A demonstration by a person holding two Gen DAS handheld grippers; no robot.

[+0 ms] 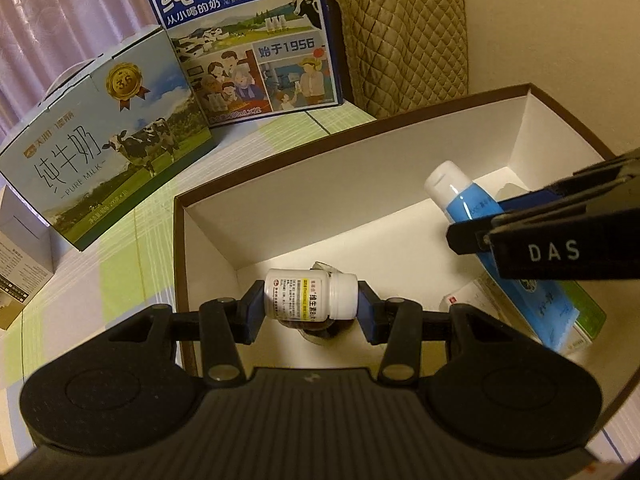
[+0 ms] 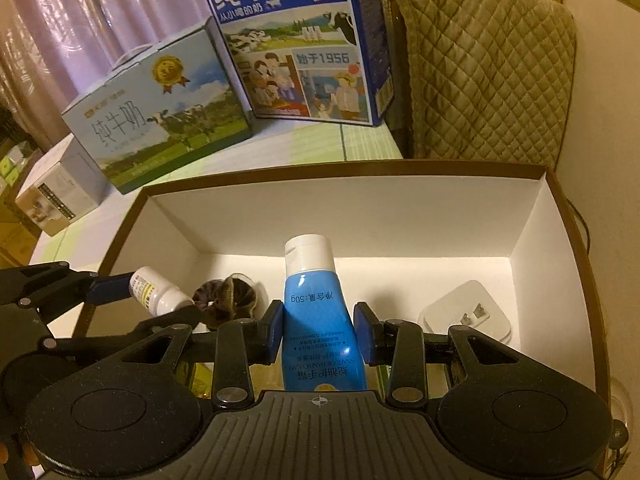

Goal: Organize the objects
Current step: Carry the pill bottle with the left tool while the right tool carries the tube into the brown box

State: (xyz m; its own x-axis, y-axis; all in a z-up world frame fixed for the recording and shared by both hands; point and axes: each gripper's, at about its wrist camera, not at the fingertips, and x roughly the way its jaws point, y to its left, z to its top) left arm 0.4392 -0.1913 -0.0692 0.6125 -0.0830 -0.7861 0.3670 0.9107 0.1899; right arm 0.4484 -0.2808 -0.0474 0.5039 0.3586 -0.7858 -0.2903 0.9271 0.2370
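A white pill bottle lies sideways between the blue pads of my left gripper, which is shut on it just above the floor of an open box with a brown rim. My right gripper is shut on a blue hand cream tube with a white cap, held inside the same box. Each gripper appears in the other's view: the right gripper with the tube, the left gripper with the bottle. A dark scrunchie lies under the bottle.
A white plug adapter lies at the box's right end, and flat packets sit under the tube. Two milk cartons stand behind the box on a green checked cloth. A quilted cover hangs at back right, and a small carton is at left.
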